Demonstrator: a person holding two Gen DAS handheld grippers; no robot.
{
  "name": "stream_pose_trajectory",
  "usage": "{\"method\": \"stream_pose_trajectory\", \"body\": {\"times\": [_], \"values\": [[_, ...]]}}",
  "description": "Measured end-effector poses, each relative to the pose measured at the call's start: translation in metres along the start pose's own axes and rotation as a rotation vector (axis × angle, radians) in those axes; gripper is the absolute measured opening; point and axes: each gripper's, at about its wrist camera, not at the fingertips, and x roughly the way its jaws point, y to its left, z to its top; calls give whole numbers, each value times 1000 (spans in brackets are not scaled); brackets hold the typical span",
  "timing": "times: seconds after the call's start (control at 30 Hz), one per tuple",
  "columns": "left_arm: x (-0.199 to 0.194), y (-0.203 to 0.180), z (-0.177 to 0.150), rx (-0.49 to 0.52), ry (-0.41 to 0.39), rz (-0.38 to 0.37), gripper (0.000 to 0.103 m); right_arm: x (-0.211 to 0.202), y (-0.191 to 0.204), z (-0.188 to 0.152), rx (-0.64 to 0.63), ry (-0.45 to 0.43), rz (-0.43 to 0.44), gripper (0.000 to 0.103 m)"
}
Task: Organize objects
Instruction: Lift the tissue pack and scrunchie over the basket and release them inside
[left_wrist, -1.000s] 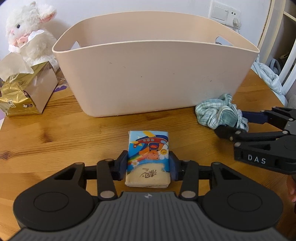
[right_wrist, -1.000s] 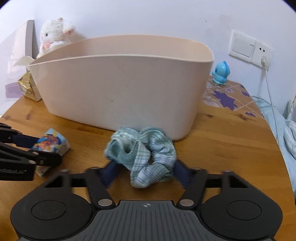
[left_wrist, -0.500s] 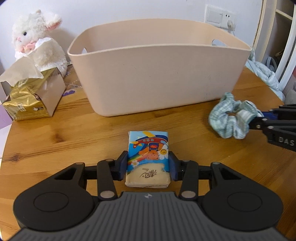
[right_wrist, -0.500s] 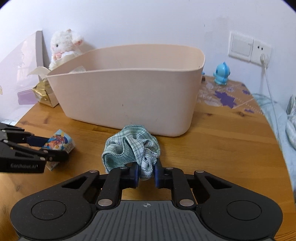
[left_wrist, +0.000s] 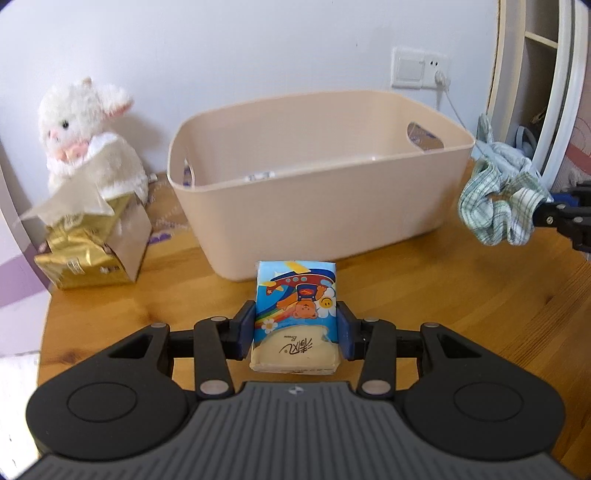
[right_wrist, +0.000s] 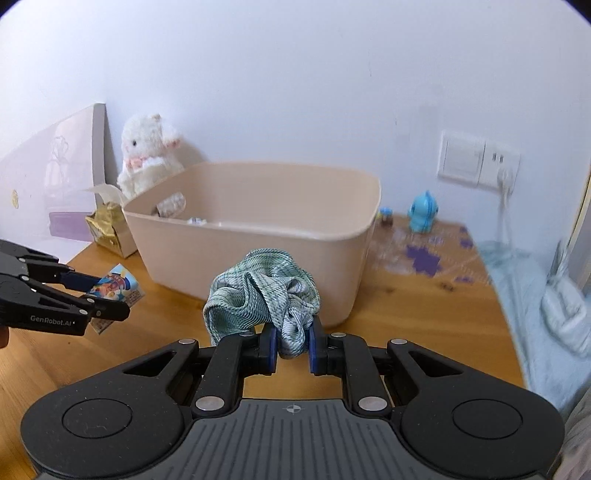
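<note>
My left gripper (left_wrist: 295, 332) is shut on a small tissue pack (left_wrist: 295, 314) with a cartoon bear print, held above the wooden table in front of the beige plastic basket (left_wrist: 321, 206). My right gripper (right_wrist: 291, 345) is shut on a crumpled green plaid cloth (right_wrist: 262, 291), lifted off the table near the basket's (right_wrist: 258, 236) right front corner. The cloth (left_wrist: 498, 206) and right gripper show at the right edge of the left wrist view. The left gripper (right_wrist: 107, 299) and tissue pack (right_wrist: 118, 290) show at the left of the right wrist view. A small item lies inside the basket.
A white plush lamb (left_wrist: 88, 140) and a gold tissue box (left_wrist: 92, 251) stand left of the basket. A blue toy figure (right_wrist: 423, 214) stands at the back right by a wall socket (right_wrist: 476, 162). Light blue fabric (right_wrist: 535, 295) lies off the table's right edge.
Both grippers have risen with their loads; the basket's inside now shows. The right gripper closed on the cloth and lifted it off the table.
</note>
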Motion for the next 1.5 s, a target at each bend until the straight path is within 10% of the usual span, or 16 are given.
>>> {"method": "stream_pose_trajectory", "body": {"times": [0.73,1.5], "values": [[-27,29,73,-38,-201,20,47,0,4,79,7,-165,-59,15],[101,13,107,-26,15,91,47,128,-9,80,36,108,-155,15]]}}
